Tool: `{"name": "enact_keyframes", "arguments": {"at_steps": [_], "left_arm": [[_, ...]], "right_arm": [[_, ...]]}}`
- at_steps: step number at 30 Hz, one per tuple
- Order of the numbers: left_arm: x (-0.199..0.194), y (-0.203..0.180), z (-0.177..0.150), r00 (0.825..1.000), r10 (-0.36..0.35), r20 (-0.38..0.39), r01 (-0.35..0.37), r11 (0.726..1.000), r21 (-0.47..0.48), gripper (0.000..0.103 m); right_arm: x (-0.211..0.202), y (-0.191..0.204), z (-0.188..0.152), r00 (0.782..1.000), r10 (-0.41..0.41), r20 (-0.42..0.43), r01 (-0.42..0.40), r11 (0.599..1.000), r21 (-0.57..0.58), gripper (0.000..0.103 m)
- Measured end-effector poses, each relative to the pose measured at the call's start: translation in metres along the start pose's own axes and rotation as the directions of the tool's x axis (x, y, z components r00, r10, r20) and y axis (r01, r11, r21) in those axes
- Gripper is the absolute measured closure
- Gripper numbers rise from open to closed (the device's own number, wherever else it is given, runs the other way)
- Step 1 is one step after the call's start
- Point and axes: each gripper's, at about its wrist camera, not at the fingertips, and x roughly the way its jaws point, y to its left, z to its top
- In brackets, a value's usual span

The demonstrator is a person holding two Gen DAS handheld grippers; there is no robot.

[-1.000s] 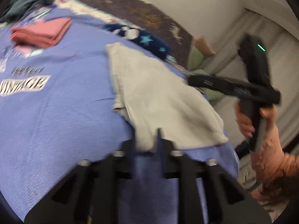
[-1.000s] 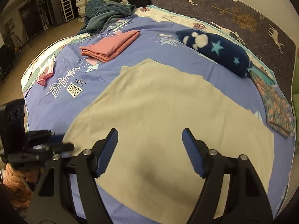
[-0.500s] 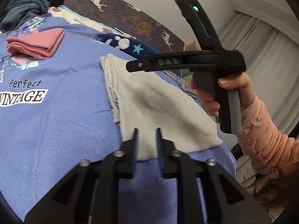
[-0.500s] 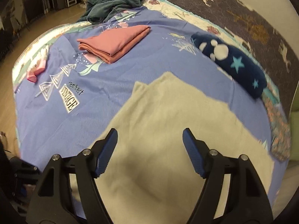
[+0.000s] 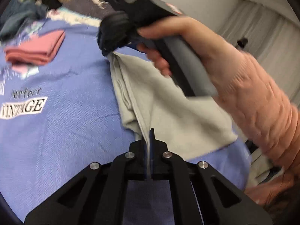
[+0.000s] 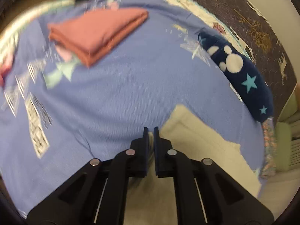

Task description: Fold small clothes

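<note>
A beige cloth (image 5: pixel 168 103) lies spread on the blue bedspread (image 5: pixel 65 131). My left gripper (image 5: pixel 149 140) is shut on its near corner, with fabric pinched between the pads. My right gripper (image 5: pixel 108 53), held by a hand in a pink sleeve (image 5: pixel 262 101), reaches over the cloth to its far corner. That corner is gathered up into the closed jaws. In the right wrist view the right gripper (image 6: pixel 151 133) is shut with a sliver of the beige cloth (image 6: pixel 196 142) between its fingers.
A folded pink garment (image 6: pixel 97 35) lies further back on the blue bedspread (image 6: pixel 112 97). A navy cushion with stars (image 6: pixel 243 78) lies along the right side beside a dark deer-print cover (image 6: pixel 253 18). A heap of dark clothes (image 5: pixel 24 16) sits at the far left.
My right gripper swung from the right side across the cloth, down to its far corner, and went from wide open to shut on it. My left gripper loosened briefly, then shut on the near corner.
</note>
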Motion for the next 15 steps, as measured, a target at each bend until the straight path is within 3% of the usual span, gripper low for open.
{"name": "enact_keyframes", "arguments": {"at_steps": [3, 5, 6, 7, 9, 10, 12, 15], "left_arm": [[0.002, -0.004, -0.006, 0.999, 0.03, -0.028, -0.029, 0.999, 0.039, 0.102], [0.0, -0.002, -0.008, 0.999, 0.024, -0.028, -0.023, 0.999, 0.036, 0.102], [-0.003, -0.001, -0.008, 1.0, 0.018, -0.021, -0.018, 0.999, 0.03, 0.101], [-0.008, 0.003, -0.009, 1.0, 0.009, -0.012, -0.009, 1.0, 0.016, 0.101], [-0.01, 0.014, -0.006, 1.0, -0.007, -0.006, 0.006, 1.0, -0.029, 0.098], [-0.011, 0.02, -0.005, 1.0, -0.013, -0.002, 0.013, 0.998, -0.054, 0.096], [-0.011, 0.027, -0.005, 1.0, -0.012, 0.008, 0.013, 0.995, -0.101, 0.073], [-0.009, 0.032, -0.005, 1.0, -0.021, 0.005, 0.022, 0.991, -0.129, 0.072]], "right_arm": [[0.008, -0.014, 0.008, 0.999, 0.054, -0.002, -0.054, 0.998, 0.04, 0.101], [0.012, -0.021, 0.005, 0.982, 0.188, 0.007, -0.188, 0.98, 0.063, 0.1], [0.009, -0.024, 0.003, 0.979, 0.202, 0.03, -0.204, 0.977, 0.064, 0.089], [0.0, -0.028, 0.0, 0.979, 0.189, 0.072, -0.194, 0.979, 0.069, 0.067], [-0.02, -0.035, -0.007, 0.979, 0.142, 0.146, -0.154, 0.985, 0.076, 0.054], [-0.03, -0.038, -0.01, 0.976, 0.135, 0.173, -0.149, 0.987, 0.068, 0.055], [-0.047, -0.042, -0.019, 0.974, 0.123, 0.192, -0.132, 0.99, 0.039, 0.056], [-0.059, -0.044, -0.034, 0.978, 0.102, 0.18, -0.105, 0.994, 0.009, 0.056]]}}
